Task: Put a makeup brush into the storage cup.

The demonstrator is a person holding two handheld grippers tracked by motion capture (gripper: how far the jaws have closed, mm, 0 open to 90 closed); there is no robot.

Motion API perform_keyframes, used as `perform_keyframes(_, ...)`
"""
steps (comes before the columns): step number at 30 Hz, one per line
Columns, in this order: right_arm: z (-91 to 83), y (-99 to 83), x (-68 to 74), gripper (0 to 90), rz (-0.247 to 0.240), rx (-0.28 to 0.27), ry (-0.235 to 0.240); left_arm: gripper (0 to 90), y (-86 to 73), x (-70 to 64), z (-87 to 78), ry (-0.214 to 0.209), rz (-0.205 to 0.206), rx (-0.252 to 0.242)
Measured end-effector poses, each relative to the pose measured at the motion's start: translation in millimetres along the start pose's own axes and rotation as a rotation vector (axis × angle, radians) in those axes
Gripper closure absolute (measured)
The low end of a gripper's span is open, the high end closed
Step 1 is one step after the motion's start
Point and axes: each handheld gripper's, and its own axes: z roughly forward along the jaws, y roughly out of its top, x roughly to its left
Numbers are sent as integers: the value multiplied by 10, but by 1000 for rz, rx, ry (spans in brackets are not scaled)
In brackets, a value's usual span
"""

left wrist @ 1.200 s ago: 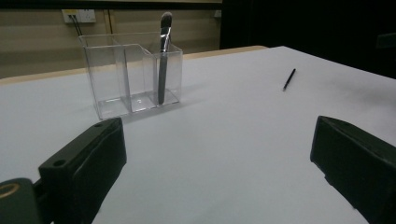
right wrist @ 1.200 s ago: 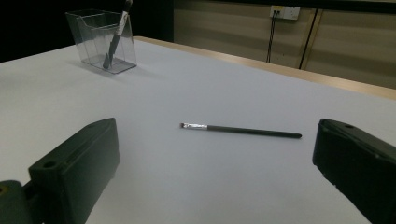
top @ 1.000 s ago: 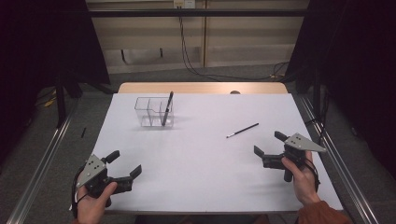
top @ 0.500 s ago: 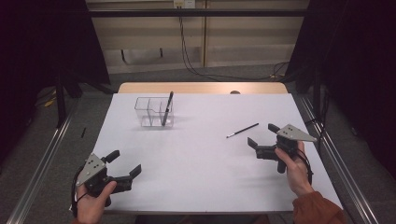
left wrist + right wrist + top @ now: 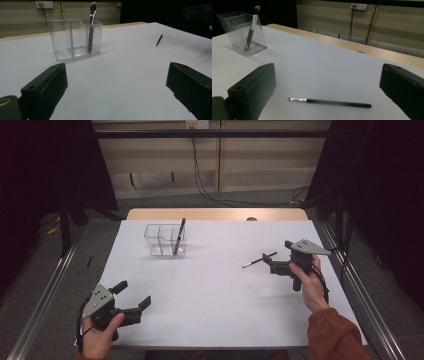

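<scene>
— Presently, where does the loose brush (image 5: 330, 101) lie?

— Flat on the white table (image 5: 210, 295), just ahead of the right gripper (image 5: 274, 264), whose jaws stand spread with nothing between them. In the right gripper view its long axis runs across the jaws, ferrule end to that view's left.

— Progress?

— Judged about half done: one brush (image 5: 178, 236) stands in the clear organiser (image 5: 164, 240); this one is not yet gripped. The left gripper (image 5: 134, 301) rests spread and empty, well apart.

You have a clear divided organizer (image 5: 165, 240) toward the far left of the white table (image 5: 210, 290), a dark makeup brush (image 5: 178, 236) standing upright in its right-hand compartment, and wall cables (image 5: 200, 175) hanging behind
</scene>
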Motion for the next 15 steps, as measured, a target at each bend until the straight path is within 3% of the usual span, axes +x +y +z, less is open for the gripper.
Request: perform_keyframes(15,285,261,-186,8,2,31,-49,35,-3,7,0,-9,-3,3)
